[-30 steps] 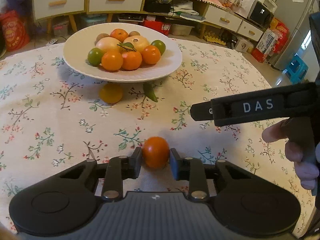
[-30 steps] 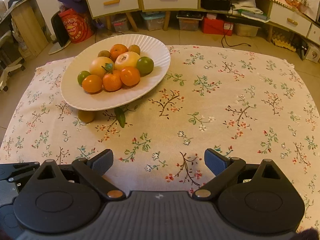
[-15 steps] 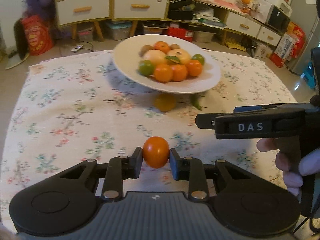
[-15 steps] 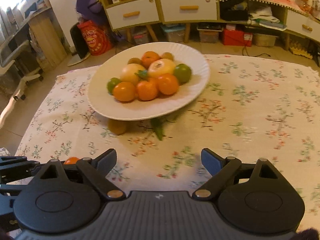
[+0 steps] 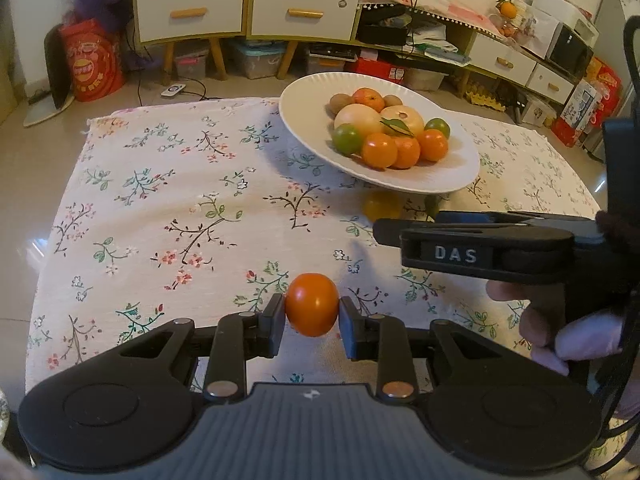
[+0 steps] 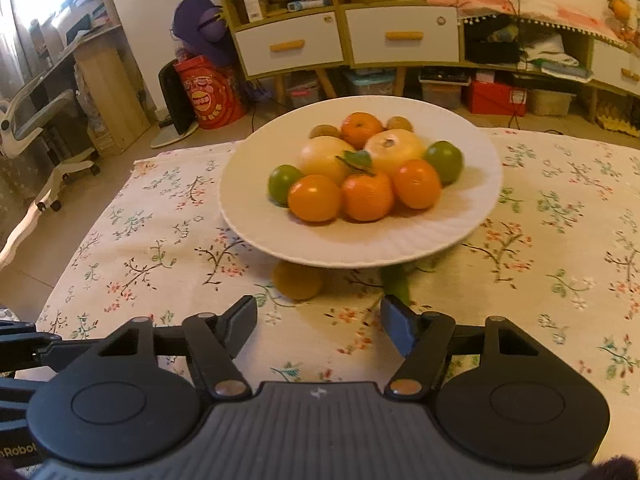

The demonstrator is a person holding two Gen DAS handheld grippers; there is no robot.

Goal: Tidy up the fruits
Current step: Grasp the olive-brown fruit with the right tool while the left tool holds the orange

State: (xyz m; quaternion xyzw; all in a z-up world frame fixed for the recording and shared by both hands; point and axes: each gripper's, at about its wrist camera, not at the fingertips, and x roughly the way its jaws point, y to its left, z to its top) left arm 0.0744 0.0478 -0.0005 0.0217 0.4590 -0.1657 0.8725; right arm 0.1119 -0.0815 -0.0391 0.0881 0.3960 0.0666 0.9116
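Observation:
My left gripper (image 5: 312,322) is shut on a small orange fruit (image 5: 312,304), held above the flowered tablecloth (image 5: 180,200). A raised white plate (image 5: 308,120) (image 6: 360,240) heaped with several oranges, green fruits, kiwis and two pale grapefruits stands ahead to the right. A yellow fruit (image 6: 298,280) (image 5: 382,204) lies on the cloth under the plate's near rim, beside a green leaf (image 6: 398,286). My right gripper (image 6: 318,326) points at that fruit from just short of it; its jaws are closing with only cloth between them. In the left wrist view it shows side-on (image 5: 472,236), held by a hand.
The table's left edge (image 5: 64,208) drops to a tiled floor. Behind the table stand low cabinets with drawers (image 6: 400,36), boxes, a red bag (image 6: 208,96) and an office chair (image 6: 36,136). Open cloth lies left of the plate.
Both grippers have swung leftward, so the plate now sits further right in the left view and nearer in the right view. The right jaws have narrowed markedly. The orange stays gripped.

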